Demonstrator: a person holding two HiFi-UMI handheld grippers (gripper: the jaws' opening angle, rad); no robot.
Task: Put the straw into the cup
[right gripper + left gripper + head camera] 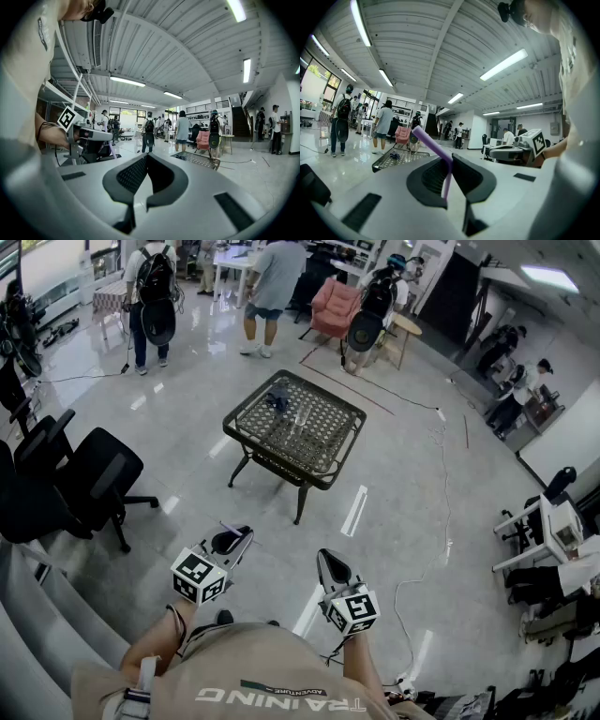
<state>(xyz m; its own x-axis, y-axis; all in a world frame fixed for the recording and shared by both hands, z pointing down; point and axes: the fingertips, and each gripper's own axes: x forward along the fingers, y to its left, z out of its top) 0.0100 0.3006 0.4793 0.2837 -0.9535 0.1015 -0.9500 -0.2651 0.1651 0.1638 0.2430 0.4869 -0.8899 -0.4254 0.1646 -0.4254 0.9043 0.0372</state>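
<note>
A purple straw [429, 143] sticks up and to the left out of my left gripper [451, 157], which is shut on its lower part. In the head view that gripper [246, 532] is low at the left, near my body, with the thin straw [231, 525] crossing its tip. My right gripper [323, 557] is beside it, and its jaws [145, 156] meet at the tips with nothing between them. A clear cup [302, 418] stands on the dark mesh table [328, 465], a few steps ahead of both grippers. From the right gripper view I also see the left gripper [91, 133] and the straw [111, 148].
A dark blue object [278, 399] lies on the table beside the cup. Black office chairs [94, 484] stand at the left. A cable [441, 521] runs over the glossy floor at the right. Several people and a pink armchair [335, 306] are beyond the table.
</note>
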